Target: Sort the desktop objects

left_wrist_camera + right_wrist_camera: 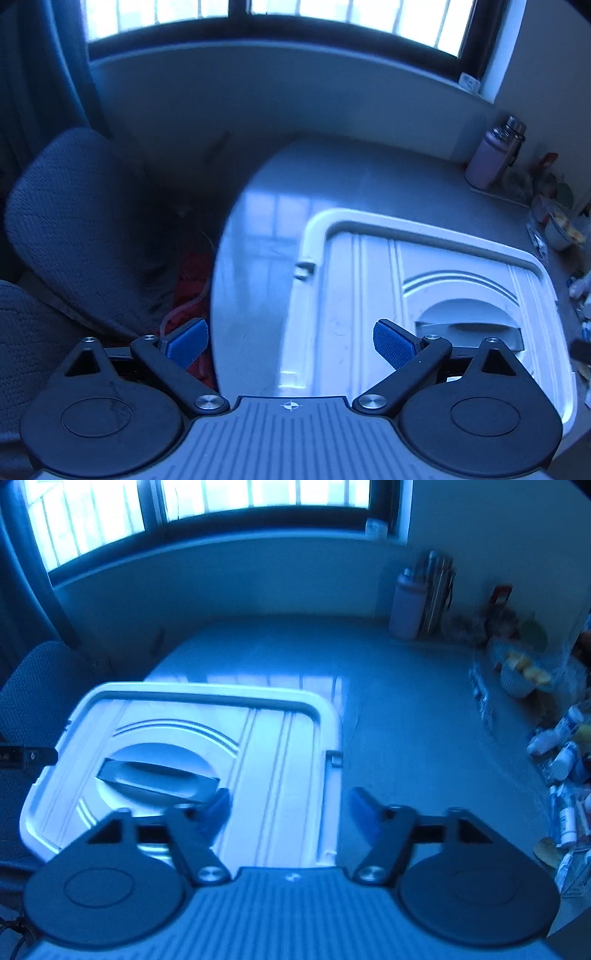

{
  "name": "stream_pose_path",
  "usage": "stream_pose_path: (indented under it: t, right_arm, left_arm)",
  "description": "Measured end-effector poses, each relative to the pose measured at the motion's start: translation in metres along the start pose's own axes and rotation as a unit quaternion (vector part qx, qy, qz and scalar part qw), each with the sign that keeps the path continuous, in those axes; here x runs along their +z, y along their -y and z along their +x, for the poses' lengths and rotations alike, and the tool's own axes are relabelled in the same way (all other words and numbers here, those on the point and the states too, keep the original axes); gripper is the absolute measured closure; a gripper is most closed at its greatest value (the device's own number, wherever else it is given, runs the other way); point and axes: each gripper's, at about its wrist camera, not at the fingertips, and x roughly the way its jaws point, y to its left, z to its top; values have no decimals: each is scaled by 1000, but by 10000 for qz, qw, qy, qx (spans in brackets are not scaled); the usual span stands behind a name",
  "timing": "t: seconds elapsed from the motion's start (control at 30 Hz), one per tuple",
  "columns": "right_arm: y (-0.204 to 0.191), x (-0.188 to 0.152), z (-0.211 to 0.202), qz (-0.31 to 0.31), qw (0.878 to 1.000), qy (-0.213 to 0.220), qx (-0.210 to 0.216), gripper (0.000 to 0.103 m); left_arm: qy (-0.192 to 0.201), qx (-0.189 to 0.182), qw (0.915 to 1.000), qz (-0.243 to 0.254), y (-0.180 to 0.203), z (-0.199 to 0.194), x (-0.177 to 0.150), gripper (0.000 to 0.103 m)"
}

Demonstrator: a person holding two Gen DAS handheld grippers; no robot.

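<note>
A white storage box with a closed lid [369,258] and a recessed grey handle [469,325] sits on the grey desk [266,221]. It also shows in the right wrist view [280,746], with its handle [159,775]. My left gripper [290,341] is open and empty above the box's left edge. My right gripper [290,810] is open and empty above the box's right edge. Several small bottles and packets [565,760] lie along the desk's right side.
A purple flask [491,158] stands at the desk's far right corner, seen also in the right wrist view [406,605]. A bowl of food [521,675] sits beside the clutter. A dark fabric chair [85,229] stands left of the desk. A window runs along the back wall.
</note>
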Motion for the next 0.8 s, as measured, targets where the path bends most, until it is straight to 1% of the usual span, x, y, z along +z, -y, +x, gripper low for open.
stream_pose_path:
  t: [0.17, 0.3, 0.37, 0.47, 0.53, 0.63, 0.67, 0.73, 0.8]
  right_arm:
    - [-8, -22, -15, 10, 9998, 131, -120, 16]
    - [-13, -40, -27, 27, 9996, 274, -50, 10]
    - [-17, -50, -34, -41, 9990, 435, -57, 8]
    - [-20, -67, -43, -70, 9983, 571, -121, 6]
    - [-21, -79, -48, -57, 9978, 655, -93, 5]
    - [-25, -102, -53, -76, 9975, 703, -83, 5]
    - [-28, -110, -53, -121, 9974, 708, -77, 5]
    - [-34, -129, -55, -243, 9968, 766, -52, 5]
    - [-40, -148, -55, -320, 9958, 853, -32, 5]
  left_arm:
    - [323, 135, 9991, 234, 8, -26, -20, 5]
    - [671, 85, 9971, 343, 16, -48, -39, 5]
    - [878, 140, 9957, 280, 19, -60, -52, 5]
    - [1170, 107, 9930, 144, 24, -79, -74, 5]
    - [1418, 119, 9897, 147, 28, -91, -92, 5]
    - [1806, 284, 9829, 209, 36, -106, -127, 5]
    - [1882, 320, 9813, 248, 37, -109, -139, 5]
    - [1901, 397, 9804, 335, 42, -112, -163, 5]
    - [1852, 479, 9810, 321, 46, -112, -185, 5]
